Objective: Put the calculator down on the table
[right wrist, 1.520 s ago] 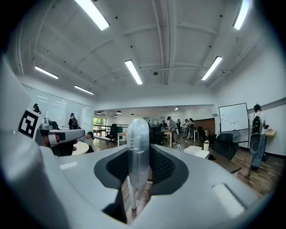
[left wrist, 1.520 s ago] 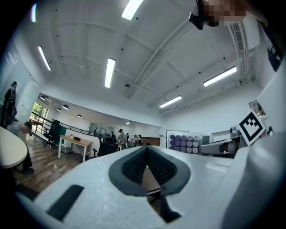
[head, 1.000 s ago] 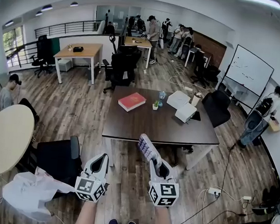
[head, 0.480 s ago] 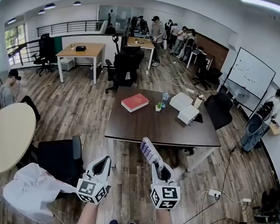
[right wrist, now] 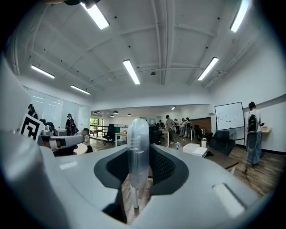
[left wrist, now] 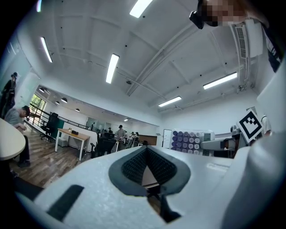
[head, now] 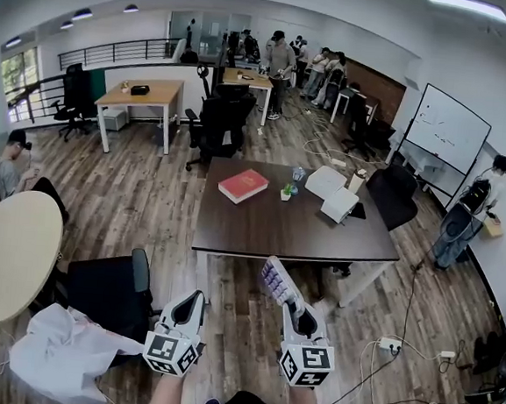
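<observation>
The calculator (head: pixel 278 282), white with purple keys, sticks out forward and to the left from my right gripper (head: pixel 290 305), which is shut on it. It hangs over the wooden floor just short of the near edge of the dark brown table (head: pixel 268 229). In the right gripper view the calculator (right wrist: pixel 137 134) stands edge-on between the pads. From the left gripper view its keys (left wrist: pixel 189 139) show at the right. My left gripper (head: pixel 192 297) hovers beside the right one, shut, with nothing in it; the left gripper view shows its dark pads (left wrist: pixel 134 164) meeting at the tip.
On the table lie a red book (head: pixel 243 184), a small plant pot (head: pixel 282 191), a bottle (head: pixel 297 172) and two white boxes (head: pixel 330 181). A black chair (head: pixel 105 288) and white cloth (head: pixel 59 356) are at the left, floor cables (head: pixel 388 345) at the right.
Both grippers have sunk a little in the head view and shifted slightly right. The calculator stays held the same way in the right gripper.
</observation>
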A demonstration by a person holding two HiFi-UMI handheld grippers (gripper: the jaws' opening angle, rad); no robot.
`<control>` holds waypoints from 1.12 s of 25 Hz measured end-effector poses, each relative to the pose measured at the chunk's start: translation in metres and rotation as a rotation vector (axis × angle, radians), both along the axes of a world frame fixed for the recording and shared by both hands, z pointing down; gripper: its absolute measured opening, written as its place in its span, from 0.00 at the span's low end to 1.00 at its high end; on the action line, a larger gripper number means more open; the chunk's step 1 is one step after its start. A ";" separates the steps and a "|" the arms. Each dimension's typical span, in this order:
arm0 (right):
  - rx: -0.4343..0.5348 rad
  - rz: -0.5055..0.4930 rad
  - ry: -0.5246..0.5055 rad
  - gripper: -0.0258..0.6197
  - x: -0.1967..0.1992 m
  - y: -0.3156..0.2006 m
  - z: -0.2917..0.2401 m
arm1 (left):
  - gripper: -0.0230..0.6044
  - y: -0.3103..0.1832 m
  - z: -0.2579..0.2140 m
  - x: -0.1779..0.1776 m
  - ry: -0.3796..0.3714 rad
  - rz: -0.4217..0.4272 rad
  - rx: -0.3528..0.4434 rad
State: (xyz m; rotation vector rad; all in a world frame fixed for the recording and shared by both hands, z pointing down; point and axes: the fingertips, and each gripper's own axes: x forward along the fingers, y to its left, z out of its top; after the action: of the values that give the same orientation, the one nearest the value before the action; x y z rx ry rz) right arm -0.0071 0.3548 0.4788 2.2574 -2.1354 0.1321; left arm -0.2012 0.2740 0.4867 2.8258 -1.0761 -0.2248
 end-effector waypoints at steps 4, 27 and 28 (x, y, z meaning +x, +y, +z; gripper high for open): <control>-0.010 0.014 -0.010 0.22 -0.001 0.003 0.004 | 0.03 0.000 0.003 0.002 0.002 0.019 -0.001; 0.014 -0.035 -0.046 0.22 0.053 -0.114 0.015 | 0.03 -0.108 0.001 0.059 -0.045 -0.042 0.042; 0.009 -0.034 -0.050 0.22 0.055 -0.119 0.017 | 0.03 -0.114 0.005 0.061 -0.050 -0.046 0.032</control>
State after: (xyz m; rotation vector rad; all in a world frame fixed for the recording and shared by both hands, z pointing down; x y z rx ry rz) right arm 0.0477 0.2358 0.4957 2.2450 -2.2014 0.1810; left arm -0.1404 0.1603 0.4915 2.8518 -1.1584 -0.1779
